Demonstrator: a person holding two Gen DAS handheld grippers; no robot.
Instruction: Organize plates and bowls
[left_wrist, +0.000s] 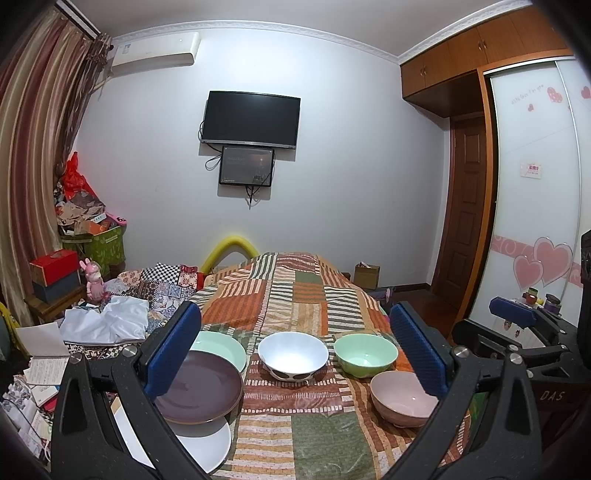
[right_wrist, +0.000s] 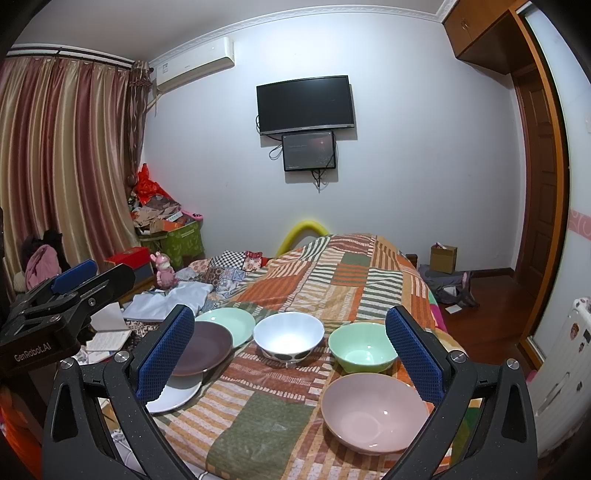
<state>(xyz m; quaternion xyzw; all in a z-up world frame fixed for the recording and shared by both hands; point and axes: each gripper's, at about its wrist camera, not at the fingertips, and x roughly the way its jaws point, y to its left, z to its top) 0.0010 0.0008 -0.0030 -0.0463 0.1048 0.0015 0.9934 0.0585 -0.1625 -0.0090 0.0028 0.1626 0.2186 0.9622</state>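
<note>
The left hand-held gripper (left_wrist: 295, 349) points forward and is held about level, with its jaws spread wide apart. Its two fingers carry blue ribbed pads (left_wrist: 173, 347), and nothing is between them. The right hand-held gripper (right_wrist: 290, 352) has the same pose: it points forward, the jaws are wide apart, and the blue pads (right_wrist: 415, 356) hold nothing. Both grippers are side by side at about the same height. In the left wrist view the right one appears at the right edge, and in the right wrist view the left one appears at the left edge. No hand or sleeve of the person is visible.
</note>
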